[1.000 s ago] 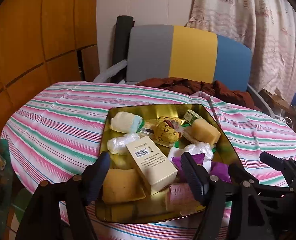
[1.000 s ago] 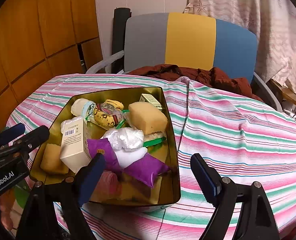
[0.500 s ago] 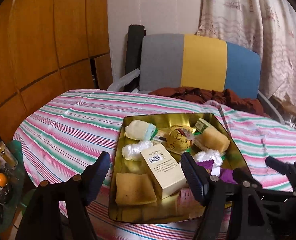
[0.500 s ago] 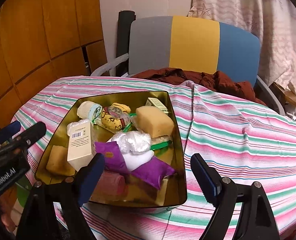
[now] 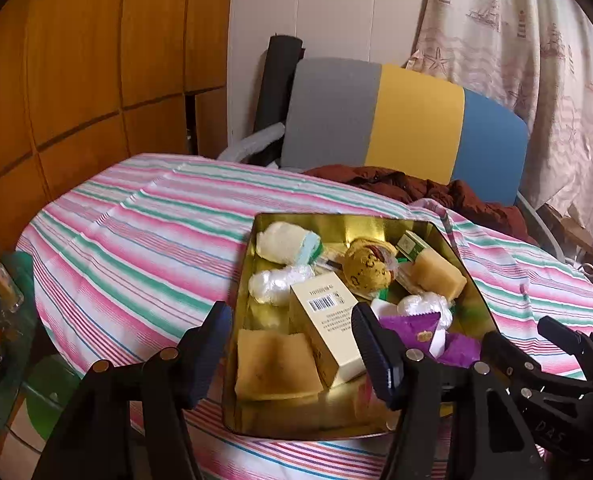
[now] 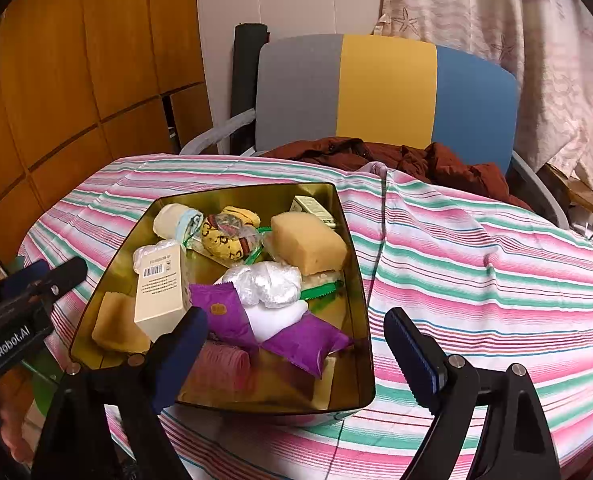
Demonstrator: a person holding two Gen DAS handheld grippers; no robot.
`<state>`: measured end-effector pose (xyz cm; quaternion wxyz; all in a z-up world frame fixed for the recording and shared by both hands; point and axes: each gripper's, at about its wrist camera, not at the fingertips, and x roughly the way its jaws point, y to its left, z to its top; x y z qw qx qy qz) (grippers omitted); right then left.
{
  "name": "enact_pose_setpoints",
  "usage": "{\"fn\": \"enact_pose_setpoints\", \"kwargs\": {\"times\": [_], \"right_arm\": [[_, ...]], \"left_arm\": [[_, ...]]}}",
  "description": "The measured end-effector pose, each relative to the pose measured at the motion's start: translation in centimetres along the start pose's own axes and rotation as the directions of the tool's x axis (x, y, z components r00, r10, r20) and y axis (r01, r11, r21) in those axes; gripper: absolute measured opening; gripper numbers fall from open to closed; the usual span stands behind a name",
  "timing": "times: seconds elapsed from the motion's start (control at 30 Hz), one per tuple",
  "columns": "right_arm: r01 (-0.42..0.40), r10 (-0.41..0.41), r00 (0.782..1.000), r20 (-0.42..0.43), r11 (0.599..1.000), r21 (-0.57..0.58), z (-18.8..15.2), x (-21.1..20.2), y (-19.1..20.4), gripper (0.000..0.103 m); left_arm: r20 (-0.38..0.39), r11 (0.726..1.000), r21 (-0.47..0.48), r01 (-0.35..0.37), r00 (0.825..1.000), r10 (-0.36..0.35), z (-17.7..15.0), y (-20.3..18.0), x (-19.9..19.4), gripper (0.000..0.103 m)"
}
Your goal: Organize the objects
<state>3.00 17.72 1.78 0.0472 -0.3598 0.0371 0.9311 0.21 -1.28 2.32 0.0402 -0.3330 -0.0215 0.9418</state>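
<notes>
Notably, both grippers hung above the near edge of the gold tin [image 6: 356, 280], holding nothing: left gripper [image 5: 290, 354] with jaws apart, right gripper [image 6: 296, 354] likewise. Tin sat on the striped tablecloth [image 6: 476, 260], holding a cream box [image 6: 160, 292], sponges and purple packets [image 6: 306, 344].

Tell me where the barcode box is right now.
The barcode box lies in the gold tin, on its left side in the right wrist view, leaning on the flat yellow sponge beside a purple packet.
</notes>
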Motion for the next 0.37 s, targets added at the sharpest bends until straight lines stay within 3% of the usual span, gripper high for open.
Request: {"fn": "enact_pose_setpoints", "kwargs": {"times": [0.1, 0.37], "right_arm": [[-0.001, 0.001, 1.0, -0.009, 1.0, 0.002, -0.19, 0.25, -0.11, 0.09], [-0.003, 0.003, 1.0, -0.018, 1.0, 0.003, -0.44, 0.67, -0.07, 0.09]], "left_arm": [[0.021, 1.0, -0.003, 0.016, 1.0, -0.016, 0.17, 0.14, -0.2, 0.056], [0.024, 0.999, 0.032, -0.008, 1.0, 0.007, 0.37, -0.29, -0.12, 0.053]]}}
